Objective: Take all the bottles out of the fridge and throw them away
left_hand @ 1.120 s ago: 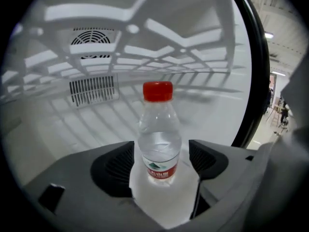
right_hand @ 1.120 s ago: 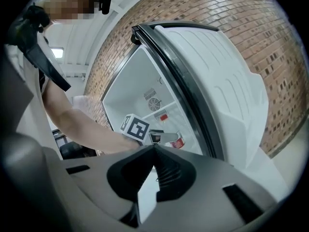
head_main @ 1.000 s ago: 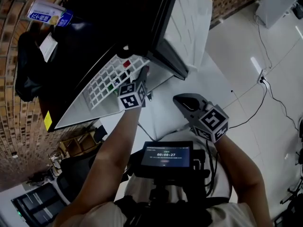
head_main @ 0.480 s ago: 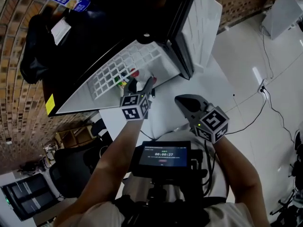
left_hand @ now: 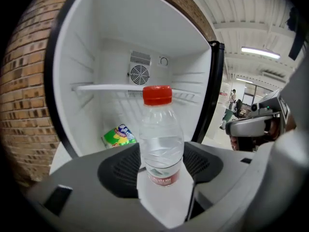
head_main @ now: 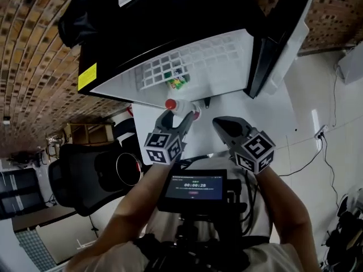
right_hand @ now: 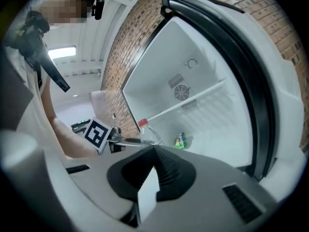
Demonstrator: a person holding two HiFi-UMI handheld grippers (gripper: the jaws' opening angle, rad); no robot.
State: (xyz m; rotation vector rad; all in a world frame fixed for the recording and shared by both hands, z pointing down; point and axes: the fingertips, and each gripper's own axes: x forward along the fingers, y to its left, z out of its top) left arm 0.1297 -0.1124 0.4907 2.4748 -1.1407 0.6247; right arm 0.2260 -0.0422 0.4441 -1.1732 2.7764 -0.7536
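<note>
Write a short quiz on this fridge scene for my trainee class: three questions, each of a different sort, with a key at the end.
1. True or false: the right tool holds the bottle.
2. Which of these lies inside the open fridge? A: a green packet. B: a milk carton. C: a glass jar.
3. Fill in: the bottle's cap is ____.

Key
1. False. The left tool grips the bottle. Its jaws have just been closing with the bottle between them. The right tool is shut and empty.
2. A.
3. Red.
</note>
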